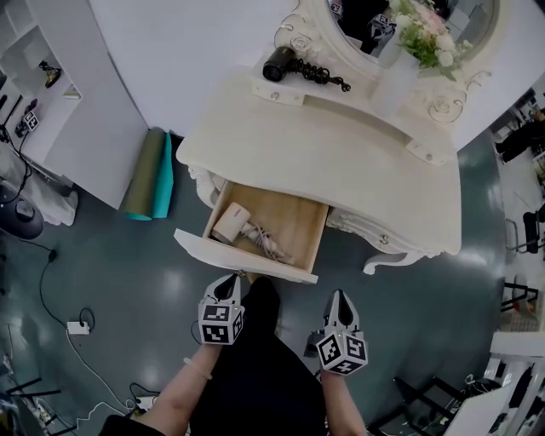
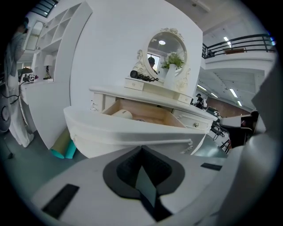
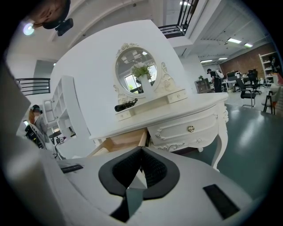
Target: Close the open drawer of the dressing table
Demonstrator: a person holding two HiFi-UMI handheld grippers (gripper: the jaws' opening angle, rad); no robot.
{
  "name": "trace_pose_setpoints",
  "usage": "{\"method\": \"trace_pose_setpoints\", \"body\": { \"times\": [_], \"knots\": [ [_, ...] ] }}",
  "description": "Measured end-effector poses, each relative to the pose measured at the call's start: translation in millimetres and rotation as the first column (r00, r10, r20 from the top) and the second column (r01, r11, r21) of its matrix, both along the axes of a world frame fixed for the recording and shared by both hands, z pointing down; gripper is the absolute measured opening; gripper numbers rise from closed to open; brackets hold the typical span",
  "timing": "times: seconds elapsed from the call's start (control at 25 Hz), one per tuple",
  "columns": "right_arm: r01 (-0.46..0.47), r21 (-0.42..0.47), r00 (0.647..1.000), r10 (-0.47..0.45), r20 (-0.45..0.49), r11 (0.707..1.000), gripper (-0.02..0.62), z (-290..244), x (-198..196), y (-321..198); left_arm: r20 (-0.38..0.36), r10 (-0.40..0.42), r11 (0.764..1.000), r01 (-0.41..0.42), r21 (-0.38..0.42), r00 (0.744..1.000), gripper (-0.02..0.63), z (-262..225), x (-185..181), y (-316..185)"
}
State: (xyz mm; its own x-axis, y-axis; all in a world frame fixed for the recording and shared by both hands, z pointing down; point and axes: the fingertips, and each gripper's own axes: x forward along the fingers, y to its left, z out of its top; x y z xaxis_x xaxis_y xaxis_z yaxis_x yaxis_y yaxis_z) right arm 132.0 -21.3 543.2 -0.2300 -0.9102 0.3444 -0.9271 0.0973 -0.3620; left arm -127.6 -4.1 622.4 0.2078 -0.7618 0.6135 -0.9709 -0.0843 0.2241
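Dressing table [image 1: 358, 162]: cream-white with carved legs and a curved top. It fills the middle of the head view, and a raised back shelf runs along its 12 o'clock edge.
Drawer [image 1: 294, 223]: pulled well out from the table's 7 o'clock side. The pale wood inside is open to view, and its curved white front panel [image 1: 247, 257] is the part nearest the person.
Rolled mats [image 1: 153, 174]: one olive and one teal, lying side by side on the floor at 9 o'clock of the table.
Mirror [image 1: 409, 17]: oval with a scrolled frame, at the table's 12 o'clock edge. A vase of flowers [image 1: 419, 36] stands in front of it.
Left gripper [image 1: 230, 281]: jaws together with nothing between them. It points toward 12 o'clock, with its tip just beside the front panel's lower edge; whether it touches is unclear.
Right gripper [image 1: 341, 298]: jaws together and empty. It is at 4 o'clock of the drawer and apart from it, aimed toward the table's right side.
Forearms: bare and angled in from 6 o'clock.
White hair dryer [image 1: 232, 223]: lies in the drawer's 9 o'clock half, with its cord [image 1: 268, 243] bunched beside it.
Black hair dryer [image 1: 281, 64]: lies on the back shelf at 11 o'clock.
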Motion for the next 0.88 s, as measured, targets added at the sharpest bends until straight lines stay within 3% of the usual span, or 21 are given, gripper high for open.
{"method": "trace_pose_setpoints", "body": {
  "times": [0.88],
  "knots": [
    [-0.067, 0.027, 0.997, 0.066, 0.028, 0.997, 0.026, -17, 12, 6, 0.031, -0.020, 1.000, 0.020, -0.015, 0.999, 0.019, 6, -2, -21]
  ]
}}
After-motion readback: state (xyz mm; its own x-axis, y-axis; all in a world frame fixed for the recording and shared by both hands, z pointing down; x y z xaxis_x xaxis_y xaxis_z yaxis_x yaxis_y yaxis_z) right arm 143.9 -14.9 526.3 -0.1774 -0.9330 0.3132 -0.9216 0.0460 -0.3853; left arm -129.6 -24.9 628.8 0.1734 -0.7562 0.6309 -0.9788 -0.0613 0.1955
